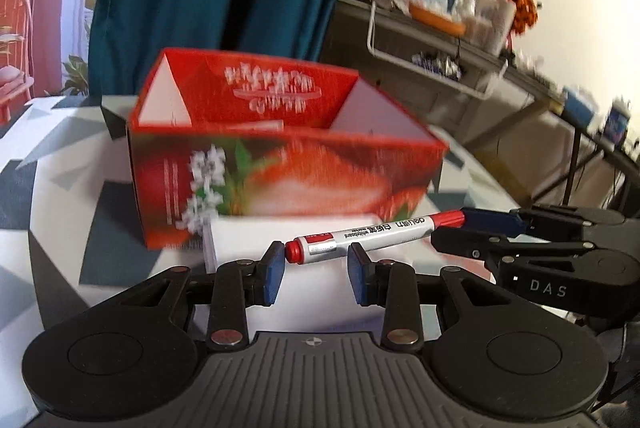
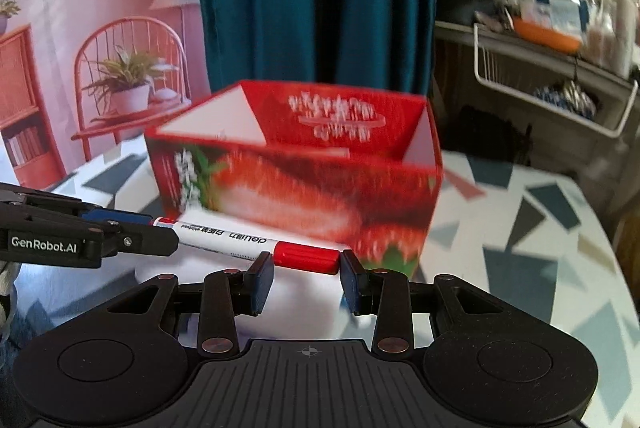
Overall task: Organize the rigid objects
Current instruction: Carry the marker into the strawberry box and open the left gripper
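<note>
- Red-capped and white-barrelled, the whiteboard marker point(image 1: 362, 234) hangs level between your two tools, just in front of the red strawberry-print box point(image 1: 280, 155) and clear of the patterned surface point(image 1: 52, 155).
- Your left tongs point(image 1: 316, 254) pinch the marker near its rounded red butt end; in the left wrist view the barrel runs across between the blue pads point(image 1: 276, 268), which close in on it.
- Your right tongs point(image 2: 306, 262) pinch the red cap, and the pads sit against it on both sides in the right wrist view.
- You appear to be in the carrying step: the marker is picked up and is not yet in the box, whose open top shows white inner flaps and nothing else that can be made out through the blur.
- Next, you probably need to bring the marker above the near rim of the box and over the opening, keeping both ends at the same height.
- Two grips on one rigid thing can fight each other, so move both hands together, then spread both tongs once the marker is inside the walls.
</note>
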A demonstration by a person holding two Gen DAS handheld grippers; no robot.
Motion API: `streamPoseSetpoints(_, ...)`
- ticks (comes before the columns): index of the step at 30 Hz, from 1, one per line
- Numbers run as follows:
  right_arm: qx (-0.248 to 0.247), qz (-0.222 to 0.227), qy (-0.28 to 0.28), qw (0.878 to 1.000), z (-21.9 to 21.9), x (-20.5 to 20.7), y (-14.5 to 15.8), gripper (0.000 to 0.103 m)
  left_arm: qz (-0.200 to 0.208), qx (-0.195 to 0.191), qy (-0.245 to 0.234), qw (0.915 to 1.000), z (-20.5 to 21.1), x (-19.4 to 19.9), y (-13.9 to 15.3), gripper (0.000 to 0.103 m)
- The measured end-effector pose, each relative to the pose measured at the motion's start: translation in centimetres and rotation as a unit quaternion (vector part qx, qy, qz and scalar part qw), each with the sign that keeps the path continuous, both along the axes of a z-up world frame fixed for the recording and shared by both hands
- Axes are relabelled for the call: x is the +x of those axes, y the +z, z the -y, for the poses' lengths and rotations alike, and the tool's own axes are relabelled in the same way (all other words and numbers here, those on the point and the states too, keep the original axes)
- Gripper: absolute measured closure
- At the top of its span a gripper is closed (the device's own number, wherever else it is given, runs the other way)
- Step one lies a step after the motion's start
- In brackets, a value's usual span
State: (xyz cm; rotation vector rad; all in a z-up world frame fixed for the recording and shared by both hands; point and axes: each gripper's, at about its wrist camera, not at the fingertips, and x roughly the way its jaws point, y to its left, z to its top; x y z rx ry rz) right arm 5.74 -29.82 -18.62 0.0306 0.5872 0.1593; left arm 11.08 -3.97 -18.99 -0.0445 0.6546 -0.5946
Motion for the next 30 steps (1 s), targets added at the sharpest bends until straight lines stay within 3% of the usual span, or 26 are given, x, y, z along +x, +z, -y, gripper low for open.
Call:
streamPoseSetpoints(7,-0.003,0.018,0.013,1.000,0.3,3.8,2.3,0.069,0.031,-0.005,0.020,0.9993,0.6,3.0,3.1,0.067)
streamPoseSetpoints(16,0.010,0.011,0.017,1.000,1.0,10.9,3.1,0.069,0.002,-0.009,0.047,0.9989,1.7,9.7,4.4,0.067)
streamPoseSetpoints(23,0.062,-0.087,0.022,0.994,2.6,17.4,1.6,0.069,-0.070,0.013,0.064,0.9954,2.4,15.4,2.9,0.067)
streamPoseSetpoints(30,0.058,-0.175,0.025,0.982,2.5,20.5,0.1,0.069,-0.110,0.047,0.047,0.9918,2.8,16.7,1.2,0.067)
